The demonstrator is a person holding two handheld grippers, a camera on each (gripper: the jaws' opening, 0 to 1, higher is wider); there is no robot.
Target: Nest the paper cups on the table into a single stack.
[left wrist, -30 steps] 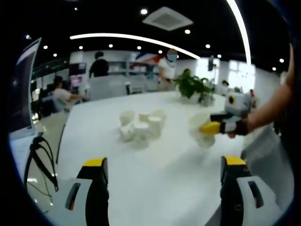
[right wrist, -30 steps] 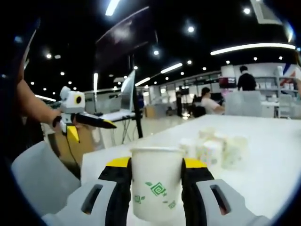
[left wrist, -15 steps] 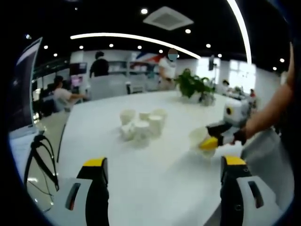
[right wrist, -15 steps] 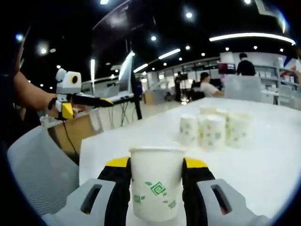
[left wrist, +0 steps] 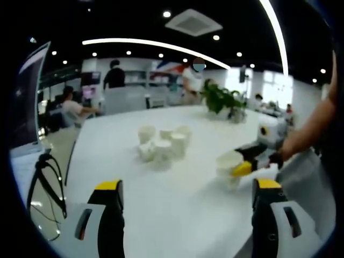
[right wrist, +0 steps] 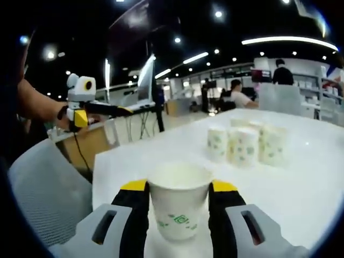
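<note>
Paper cup [right wrist: 178,207] seemingly clamped in right hand-held gripper [right wrist: 178,200]

Open-plan office, dark ceiling with strip lights [left wrist: 161,44]; potted plant [left wrist: 221,99] and seated people ahead of the jaws.

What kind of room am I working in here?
Probably an open-plan office: people sit at desks behind the white table, a potted plant stands on it, and strip lights run across a dark ceiling.
</note>
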